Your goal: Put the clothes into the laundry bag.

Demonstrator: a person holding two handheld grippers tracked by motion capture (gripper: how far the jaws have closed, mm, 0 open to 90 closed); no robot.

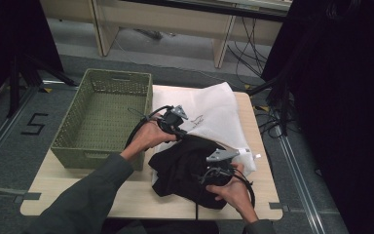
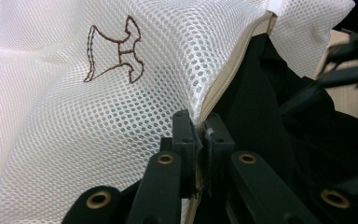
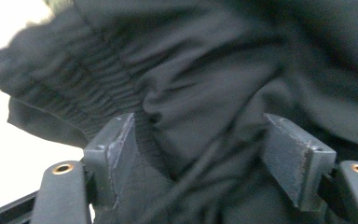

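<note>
A white mesh laundry bag [image 1: 214, 109] lies on the table with a black garment [image 1: 185, 163] spilling from its opening toward the front. My left gripper [image 1: 179, 129] is shut on the bag's zipper edge [image 2: 223, 79], its pads pinching the mesh [image 2: 74, 116] just beside the black cloth [image 2: 256, 107]. My right gripper [image 1: 205, 174] is at the front of the garment, jaws spread wide. In the right gripper view [image 3: 205, 140], folds of the black garment [image 3: 214, 70] and a cord bulge between the pads, which do not squeeze them.
A green woven basket [image 1: 119, 73] stands on the table's left side, right beside the bag. The wooden table [image 1: 78, 195] has bare room at the front left. Dark stands and cables surround the table on the floor.
</note>
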